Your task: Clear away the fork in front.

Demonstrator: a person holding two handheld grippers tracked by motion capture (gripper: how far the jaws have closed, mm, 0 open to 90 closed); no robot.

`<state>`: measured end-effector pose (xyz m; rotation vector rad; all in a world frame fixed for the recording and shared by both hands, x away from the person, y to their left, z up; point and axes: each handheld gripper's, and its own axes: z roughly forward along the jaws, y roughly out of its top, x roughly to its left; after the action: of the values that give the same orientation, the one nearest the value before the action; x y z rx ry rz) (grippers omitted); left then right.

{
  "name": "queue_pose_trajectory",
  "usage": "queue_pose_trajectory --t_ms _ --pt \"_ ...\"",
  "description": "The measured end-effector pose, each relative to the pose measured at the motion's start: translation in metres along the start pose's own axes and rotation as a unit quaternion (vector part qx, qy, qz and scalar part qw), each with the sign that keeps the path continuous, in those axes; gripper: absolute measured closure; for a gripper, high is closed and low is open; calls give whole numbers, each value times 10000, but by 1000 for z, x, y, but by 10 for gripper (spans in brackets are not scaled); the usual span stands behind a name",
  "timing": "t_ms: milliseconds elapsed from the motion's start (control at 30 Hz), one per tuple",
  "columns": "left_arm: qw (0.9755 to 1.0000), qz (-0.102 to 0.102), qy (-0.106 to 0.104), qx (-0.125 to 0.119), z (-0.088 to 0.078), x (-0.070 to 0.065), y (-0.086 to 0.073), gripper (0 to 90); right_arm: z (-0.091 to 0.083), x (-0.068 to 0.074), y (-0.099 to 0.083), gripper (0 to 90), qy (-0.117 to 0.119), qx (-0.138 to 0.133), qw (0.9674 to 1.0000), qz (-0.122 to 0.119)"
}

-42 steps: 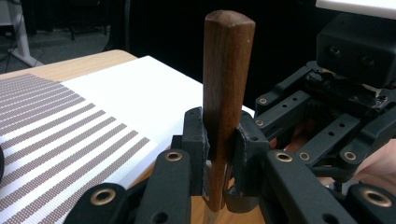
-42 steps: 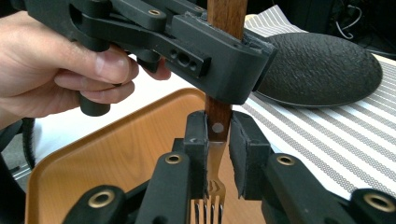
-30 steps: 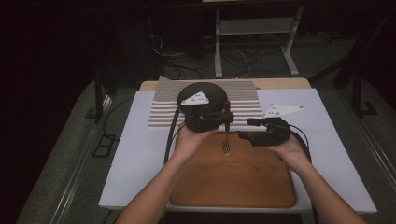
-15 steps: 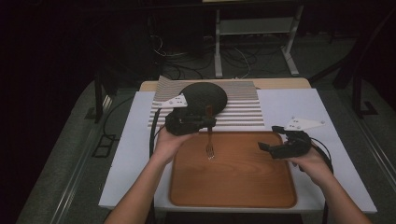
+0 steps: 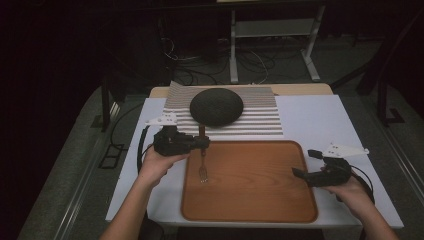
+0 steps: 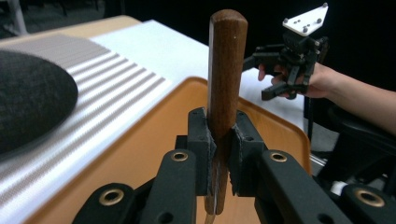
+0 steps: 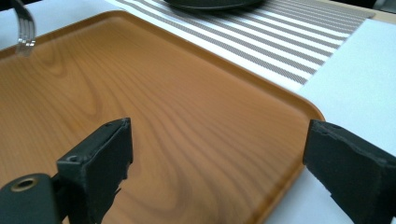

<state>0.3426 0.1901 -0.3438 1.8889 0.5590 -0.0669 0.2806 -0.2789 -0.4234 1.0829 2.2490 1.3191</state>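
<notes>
Jaws of the right gripper (image 5: pixel 309 163) have just opened wide, empty; left gripper (image 5: pixel 202 144) carried its clamped fork (image 5: pixel 202 162) leftward.

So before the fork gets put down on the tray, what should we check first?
1. Left gripper grips the fork firmly: ok, its pads are clamped on the wooden handle.
2. Fork hangs tines down over the wooden tray: ok.
3. Tray spot under the fork is bare: ok.
4. Right gripper is out of the way: ok, it sits at the tray's right edge; its jaws have just been opening, with nothing between them.
5. Dark round plate is clear of the fork: ok, it rests on the striped mat beyond the tray.
6. Tines touching the tray: cannot tell.
</notes>
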Motion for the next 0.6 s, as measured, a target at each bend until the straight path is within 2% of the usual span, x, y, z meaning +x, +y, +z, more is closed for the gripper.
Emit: queue_pose_trajectory --t_ms 67,267,367,600 --pt "9999 -87 5 116 -4 -2 -3 804 -4 0 -4 84 -42 26 10000 9" --pt "9996 -240 -32 170 -11 -7 -16 803 -5 -5 -6 84 -149 133 9998 28" --pt "9993 -331 -52 151 -11 -5 -21 801 -4 -5 -7 83 -172 165 9997 37" --pt "9992 -364 -37 133 0 6 -25 791 -3 -6 -6 82 -204 165 9997 30"
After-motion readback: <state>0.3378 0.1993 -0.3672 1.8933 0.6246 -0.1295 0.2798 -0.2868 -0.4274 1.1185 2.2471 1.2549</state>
